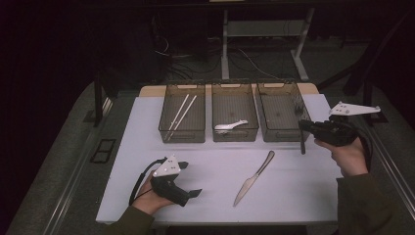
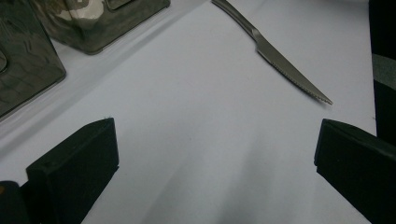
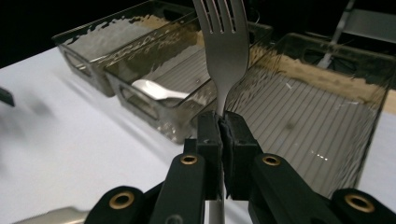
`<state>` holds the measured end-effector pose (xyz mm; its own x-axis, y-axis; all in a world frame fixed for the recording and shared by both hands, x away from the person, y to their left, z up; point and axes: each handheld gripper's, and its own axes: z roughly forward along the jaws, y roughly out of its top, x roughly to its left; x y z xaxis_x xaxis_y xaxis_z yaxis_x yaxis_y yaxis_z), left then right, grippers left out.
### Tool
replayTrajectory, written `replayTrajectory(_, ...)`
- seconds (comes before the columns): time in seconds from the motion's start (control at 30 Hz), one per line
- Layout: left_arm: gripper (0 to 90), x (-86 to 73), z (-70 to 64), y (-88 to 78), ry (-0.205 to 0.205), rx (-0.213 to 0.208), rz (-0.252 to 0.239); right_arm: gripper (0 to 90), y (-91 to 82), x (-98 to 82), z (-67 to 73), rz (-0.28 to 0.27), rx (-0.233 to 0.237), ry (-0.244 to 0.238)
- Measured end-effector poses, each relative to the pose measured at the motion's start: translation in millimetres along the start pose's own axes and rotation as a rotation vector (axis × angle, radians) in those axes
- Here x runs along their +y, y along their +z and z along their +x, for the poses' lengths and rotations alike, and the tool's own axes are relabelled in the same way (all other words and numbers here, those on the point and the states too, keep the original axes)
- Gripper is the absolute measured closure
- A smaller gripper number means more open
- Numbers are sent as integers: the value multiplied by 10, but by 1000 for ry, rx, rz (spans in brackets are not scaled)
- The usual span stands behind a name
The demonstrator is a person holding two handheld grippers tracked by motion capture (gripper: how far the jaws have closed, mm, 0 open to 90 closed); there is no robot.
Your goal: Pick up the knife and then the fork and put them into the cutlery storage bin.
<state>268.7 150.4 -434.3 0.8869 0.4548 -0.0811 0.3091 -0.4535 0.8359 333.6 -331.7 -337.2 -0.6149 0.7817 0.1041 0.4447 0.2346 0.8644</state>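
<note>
Right gripper (image 3: 223, 128) clamped on slim silver metal fork (image 3: 223, 46), upright, beside rim of right smoked-plastic bin (image 1: 281, 111). Left gripper (image 1: 188, 183) jaws wide, resting on bare white tabletop (image 1: 293, 186).

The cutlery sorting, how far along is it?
Done, it seems: chopsticks lie in the left bin and a white spoon in the middle bin. In hand: the right gripper is shut on a fork, prongs up, beside the right bin. Left to do: the knife lies on the table, and the left gripper is open near it.
</note>
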Motion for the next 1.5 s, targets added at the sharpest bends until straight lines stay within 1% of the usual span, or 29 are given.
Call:
replayTrajectory(0.2,0,1,3,7,5,-3,-4,864,23,232,-101,1,-31,-13)
replayTrajectory(0.37,0,5,-3,9,-2,-4,-6,864,84,407,-228,-7,-51,-1)
replayTrajectory(0.47,0,9,-4,5,5,-5,-1,865,126,513,-310,-19,-74,0)
replayTrajectory(0.53,0,6,-4,7,0,-5,-7,865,159,576,-362,-28,-88,0)
replayTrajectory(0.63,0,3,-3,8,1,-5,-7,865,224,644,-428,-32,-108,8)
replayTrajectory(0.77,0,8,-9,8,0,-7,-8,866,346,666,-507,-27,-136,16)
replayTrajectory(0.83,0,6,-5,7,4,-8,-3,866,418,650,-545,-3,-146,19)
replayTrajectory(0.87,0,4,-8,12,-3,-8,-11,866,454,637,-565,9,-149,23)
replayTrajectory(0.9,0,4,-2,6,3,-8,-6,866,485,622,-582,25,-153,26)
replayTrajectory(1.0,0,6,-1,1,1,-8,-5,867,576,569,-627,65,-163,38)
replayTrajectory(1.1,0,6,-2,0,2,-9,-6,867,654,531,-650,127,-180,39)
replayTrajectory(1.17,0,6,-2,0,2,-10,-6,867,689,509,-661,157,-181,46)
replayTrajectory(1.23,0,7,-1,-2,2,-10,-8,868,724,478,-670,183,-181,37)
replayTrajectory(1.37,0,8,-2,-5,3,-10,-8,869,782,390,-699,222,-179,37)
replayTrajectory(1.5,0,8,-2,-4,2,-10,-7,870,833,298,-735,265,-177,54)
